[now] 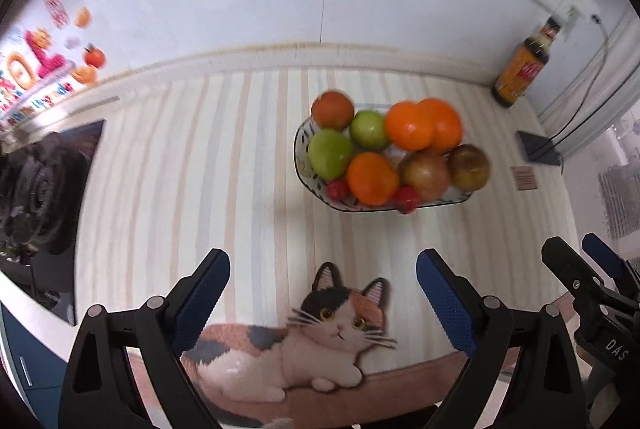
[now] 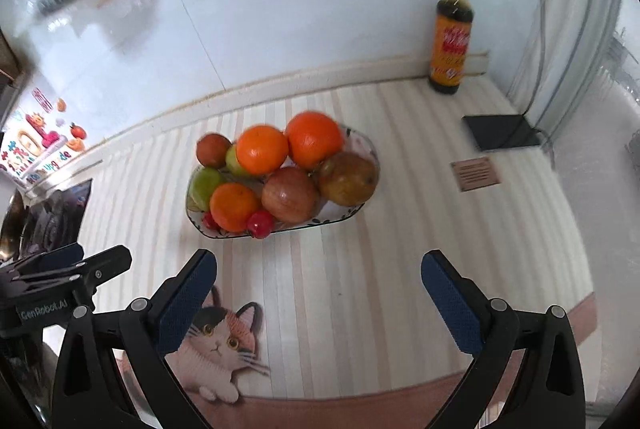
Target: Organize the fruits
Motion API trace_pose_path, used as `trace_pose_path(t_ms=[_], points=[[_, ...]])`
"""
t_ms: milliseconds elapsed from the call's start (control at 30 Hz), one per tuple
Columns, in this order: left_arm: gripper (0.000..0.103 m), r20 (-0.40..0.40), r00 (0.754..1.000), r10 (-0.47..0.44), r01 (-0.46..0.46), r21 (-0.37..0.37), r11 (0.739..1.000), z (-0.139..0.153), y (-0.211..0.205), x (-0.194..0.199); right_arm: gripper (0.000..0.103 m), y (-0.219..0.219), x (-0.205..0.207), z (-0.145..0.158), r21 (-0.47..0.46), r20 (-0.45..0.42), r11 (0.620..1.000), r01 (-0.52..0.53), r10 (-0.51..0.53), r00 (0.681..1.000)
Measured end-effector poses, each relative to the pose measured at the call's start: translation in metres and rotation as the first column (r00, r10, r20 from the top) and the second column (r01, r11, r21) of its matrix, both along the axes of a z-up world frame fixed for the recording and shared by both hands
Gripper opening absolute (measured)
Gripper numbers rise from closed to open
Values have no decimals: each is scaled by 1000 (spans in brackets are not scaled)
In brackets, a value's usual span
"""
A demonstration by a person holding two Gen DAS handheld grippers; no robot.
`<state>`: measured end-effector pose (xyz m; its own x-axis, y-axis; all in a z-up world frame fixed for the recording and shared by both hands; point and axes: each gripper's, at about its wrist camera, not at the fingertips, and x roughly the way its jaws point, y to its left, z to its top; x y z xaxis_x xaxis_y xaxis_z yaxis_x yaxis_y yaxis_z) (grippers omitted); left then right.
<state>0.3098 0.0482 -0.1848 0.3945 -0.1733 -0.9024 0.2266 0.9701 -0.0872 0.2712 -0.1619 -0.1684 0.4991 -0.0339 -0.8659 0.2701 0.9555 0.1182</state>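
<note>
Fruits [image 2: 280, 169] piled in dish [image 2: 360, 209]; both grippers hover apart, jaws wide.

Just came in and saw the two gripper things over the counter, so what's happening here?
A person holds a gripper in each hand above a striped mat with a cat picture. The left gripper and right gripper are both open and hold nothing. Ahead sits a patterned dish piled with oranges, green fruit, apples and small red fruit. Nothing is being touched.
</note>
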Motion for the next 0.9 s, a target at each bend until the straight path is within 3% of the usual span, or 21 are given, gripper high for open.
trace_pose_path(t_ms=[167, 467, 733, 900], points=[[96, 111, 993, 44, -44, -4, 999, 47, 1, -49, 103, 0, -40, 53, -30, 55, 999, -35, 37, 998], [96, 233, 963, 136, -135, -18, 991, 97, 4, -141, 103, 0, -124, 127, -102, 175, 989, -111, 127, 976], [96, 272, 949, 158, -159, -16, 987, 119, 2, -206, 103, 2, -187, 155, -116, 193, 980, -164, 185, 964], [96, 290, 947, 139, -137, -25, 990, 130, 2, -227, 103, 6, -213, 169, -116, 209, 978, -170, 192, 959]])
